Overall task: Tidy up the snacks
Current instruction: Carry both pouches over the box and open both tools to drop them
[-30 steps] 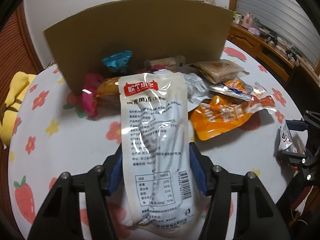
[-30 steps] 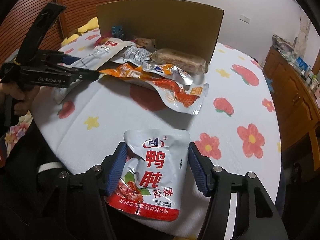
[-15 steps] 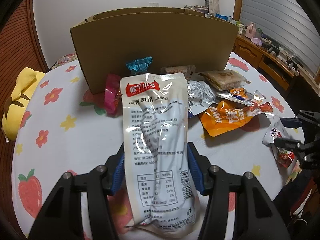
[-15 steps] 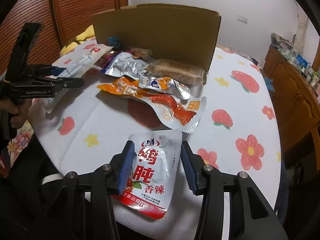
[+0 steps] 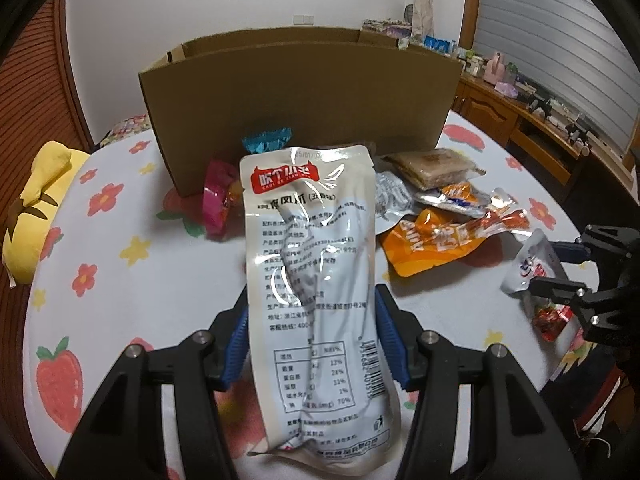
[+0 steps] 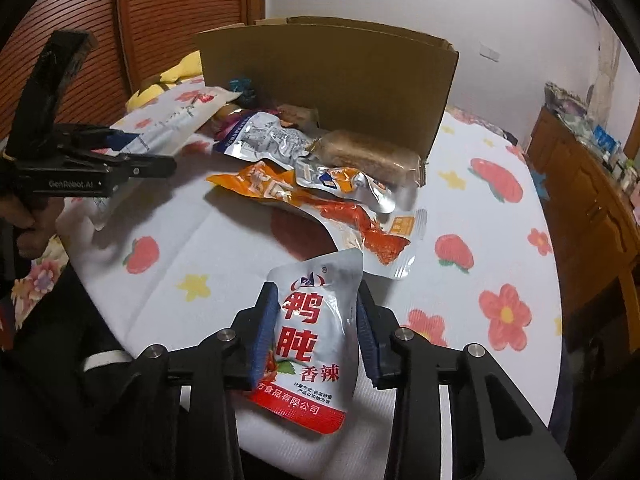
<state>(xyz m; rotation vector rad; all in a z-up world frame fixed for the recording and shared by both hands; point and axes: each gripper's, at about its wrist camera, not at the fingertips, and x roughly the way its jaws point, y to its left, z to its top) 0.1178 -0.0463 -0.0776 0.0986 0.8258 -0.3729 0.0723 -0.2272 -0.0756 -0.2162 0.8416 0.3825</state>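
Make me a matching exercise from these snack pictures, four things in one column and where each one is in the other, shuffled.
1. long white pouch
2. small red-and-white pouch
3. orange pouch
4. cardboard box

a. stands at the table's far side
b. in the right gripper
c. lies on the tablecloth
d. in the left gripper

Pairs: 1-d, 2-b, 3-c, 4-a

Cardboard box [image 5: 300,96] at table's [image 5: 160,280] far side. Snack pile [image 5: 448,208] on table before box. Long pouch [image 5: 312,280] between left gripper [image 5: 312,344] pads; small pouch [image 6: 312,336] between right gripper [image 6: 314,344] pads, nearer than pile.
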